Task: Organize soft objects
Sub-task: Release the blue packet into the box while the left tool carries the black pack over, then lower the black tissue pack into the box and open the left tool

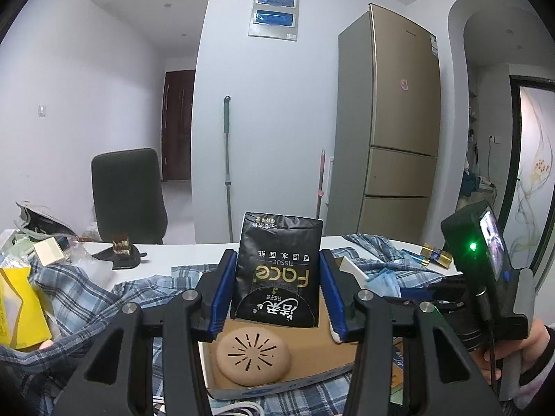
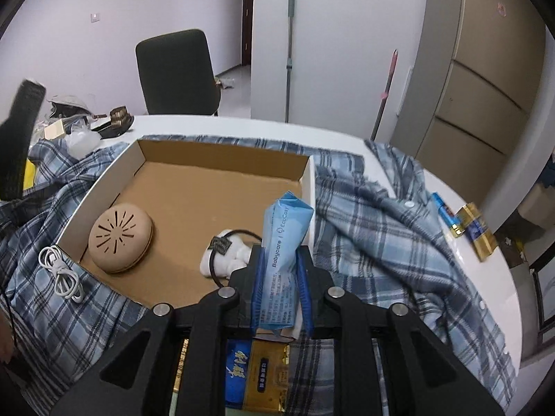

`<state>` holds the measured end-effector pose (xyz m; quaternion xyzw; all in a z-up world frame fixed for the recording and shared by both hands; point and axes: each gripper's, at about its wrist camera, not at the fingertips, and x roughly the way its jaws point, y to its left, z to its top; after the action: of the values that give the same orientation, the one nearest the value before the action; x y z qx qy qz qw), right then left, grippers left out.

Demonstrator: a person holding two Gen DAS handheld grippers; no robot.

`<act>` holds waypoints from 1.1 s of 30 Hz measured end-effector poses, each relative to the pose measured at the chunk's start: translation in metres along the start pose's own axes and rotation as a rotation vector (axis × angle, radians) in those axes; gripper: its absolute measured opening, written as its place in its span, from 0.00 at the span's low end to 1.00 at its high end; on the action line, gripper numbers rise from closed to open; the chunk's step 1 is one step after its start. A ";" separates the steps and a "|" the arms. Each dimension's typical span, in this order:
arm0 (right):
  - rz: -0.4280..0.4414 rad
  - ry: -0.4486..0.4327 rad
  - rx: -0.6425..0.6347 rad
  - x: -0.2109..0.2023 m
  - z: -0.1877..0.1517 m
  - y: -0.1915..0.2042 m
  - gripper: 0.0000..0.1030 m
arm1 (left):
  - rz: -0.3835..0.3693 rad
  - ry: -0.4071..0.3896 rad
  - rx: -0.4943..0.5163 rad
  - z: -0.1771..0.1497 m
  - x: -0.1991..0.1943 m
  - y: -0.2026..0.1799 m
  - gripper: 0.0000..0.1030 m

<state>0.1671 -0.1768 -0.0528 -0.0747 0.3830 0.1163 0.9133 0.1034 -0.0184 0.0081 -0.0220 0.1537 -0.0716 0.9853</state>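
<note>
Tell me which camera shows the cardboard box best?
The right wrist view: the cardboard box shows its whole floor, walls and contents. The left wrist view shows only its near corner, mostly hidden behind the black tissue pack.

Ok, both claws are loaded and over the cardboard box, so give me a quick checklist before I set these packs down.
1. Left claw grips the black tissue pack: ok, pads on both sides.
2. Right claw grips the blue wipes pack: ok, squeezed tight.
3. Cardboard box open, with bare floor at the back: ok.
4. Beige round case clear of a drop spot: ok, it lies at the box's left side.
5. White plush toy below the wipes pack: not ok, it lies right under the tip.
6. Tissue pack's height above the box floor: cannot tell.
</note>
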 end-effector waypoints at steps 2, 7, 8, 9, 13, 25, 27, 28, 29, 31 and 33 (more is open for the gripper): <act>0.013 0.008 0.006 0.002 -0.001 -0.001 0.17 | 0.019 0.001 0.014 0.001 -0.001 -0.001 0.48; 0.030 -0.001 0.017 0.002 -0.001 -0.003 0.17 | 0.030 0.019 -0.003 0.002 0.003 0.002 0.48; 0.036 -0.005 0.024 0.000 -0.001 -0.004 0.18 | 0.031 0.024 -0.004 0.002 0.004 0.003 0.48; 0.039 -0.009 0.030 -0.001 -0.001 -0.005 0.18 | 0.031 0.034 -0.005 0.001 0.006 0.004 0.48; 0.072 -0.030 0.060 -0.006 0.000 -0.009 0.30 | 0.039 0.088 -0.011 -0.001 0.018 0.008 0.48; 0.114 -0.050 0.047 -0.012 -0.004 -0.006 0.49 | 0.009 0.453 -0.102 -0.044 0.090 0.028 0.48; 0.113 -0.048 0.045 -0.011 -0.004 -0.007 0.49 | 0.010 0.479 -0.103 -0.049 0.095 0.028 0.48; 0.115 -0.047 0.047 -0.011 -0.005 -0.007 0.49 | 0.011 0.491 -0.105 -0.050 0.097 0.029 0.48; 0.118 -0.046 0.051 -0.010 -0.005 -0.008 0.49 | 0.013 0.502 -0.108 -0.052 0.098 0.030 0.48; 0.120 -0.045 0.056 -0.010 -0.005 -0.008 0.49 | 0.011 0.516 -0.116 -0.055 0.101 0.031 0.48; 0.125 -0.046 0.060 -0.009 -0.007 -0.007 0.49 | 0.017 0.515 -0.118 -0.055 0.101 0.031 0.59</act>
<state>0.1585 -0.1868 -0.0505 -0.0206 0.3690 0.1635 0.9147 0.1860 -0.0038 -0.0767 -0.0589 0.4036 -0.0575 0.9112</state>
